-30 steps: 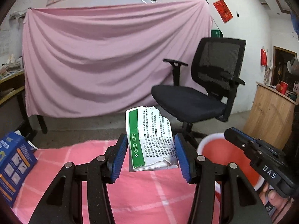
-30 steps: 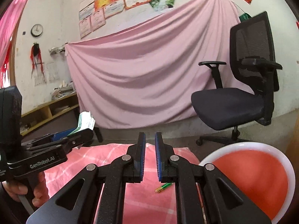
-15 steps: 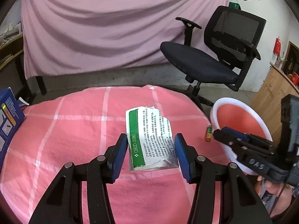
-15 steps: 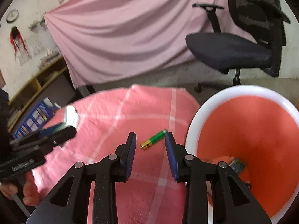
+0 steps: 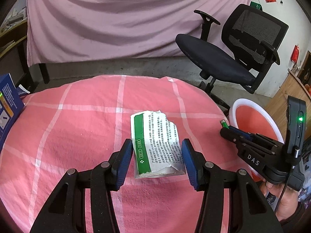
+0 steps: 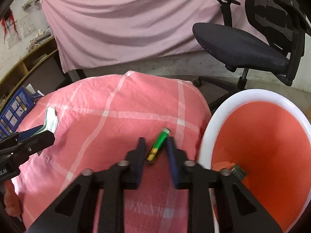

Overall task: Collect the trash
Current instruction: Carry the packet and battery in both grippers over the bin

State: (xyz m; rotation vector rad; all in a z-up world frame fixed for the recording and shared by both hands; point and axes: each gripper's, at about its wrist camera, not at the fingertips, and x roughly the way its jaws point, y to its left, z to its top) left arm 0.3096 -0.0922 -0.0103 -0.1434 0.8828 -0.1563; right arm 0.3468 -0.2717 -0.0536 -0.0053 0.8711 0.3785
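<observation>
Both wrist views downward over tablecloth (image 5: 77, 136)

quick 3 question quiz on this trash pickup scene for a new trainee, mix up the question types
1. True or false: the left gripper holds a torn green-and-white packet.
2. The battery lies: A) in the bin B) on the pink checked cloth C) on the chair.
3. Fill in: the right gripper has its jaws closing around the ____.

Key: 1 true; 2 B; 3 battery.
</observation>
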